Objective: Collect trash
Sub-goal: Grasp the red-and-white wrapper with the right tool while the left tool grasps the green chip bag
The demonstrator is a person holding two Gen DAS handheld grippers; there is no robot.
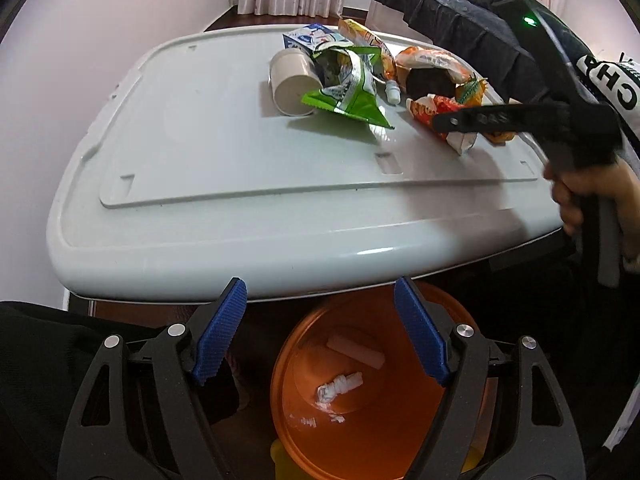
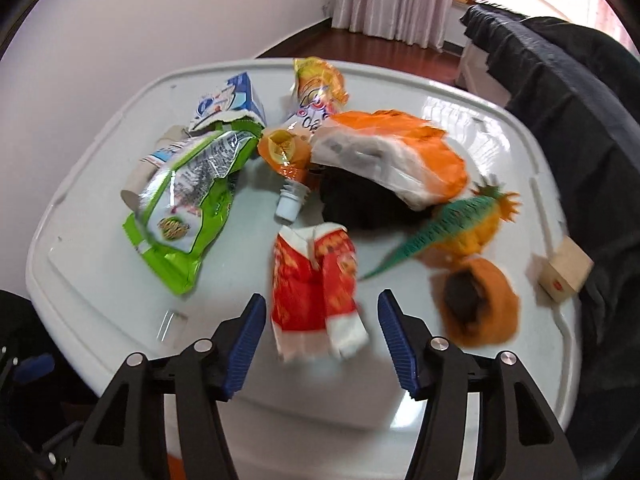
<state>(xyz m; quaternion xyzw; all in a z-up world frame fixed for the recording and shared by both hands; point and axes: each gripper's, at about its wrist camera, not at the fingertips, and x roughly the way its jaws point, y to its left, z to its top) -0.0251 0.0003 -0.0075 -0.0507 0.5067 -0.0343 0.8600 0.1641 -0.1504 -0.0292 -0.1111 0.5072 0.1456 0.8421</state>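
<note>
red carton [image 2: 316, 292]: lies flattened on white table top [image 2: 100, 300], directly ahead of right gripper [image 2: 322, 332], near end between the line of the two blue pads, not touched by either. long axis runs away from the tool, roughly along its pointing line, tilted slightly; white torn end nearest. right jaws stand apart with nothing clamped. approach judged to call for a straight descent, pads closing across the short width.

beyond the carton, further from the tool: white cap [image 2: 289, 204], green wrapper [image 2: 188, 208] ahead-left, orange wrapper [image 2: 392, 160] ahead-right over a dark item, orange cup [image 2: 476, 296] just right of the right pad, wooden block [image 2: 564, 268] far right.

left gripper [image 1: 320, 332]: jaws apart, empty, poised over orange bin [image 1: 320, 380] below the table edge; bin holds crumpled white scraps [image 1: 338, 386]. pile lies well ahead of this tool, across the table.

nearer hand for the carton: right. risk judged: thin flat carton may slide on the smooth top instead of lifting.
</note>
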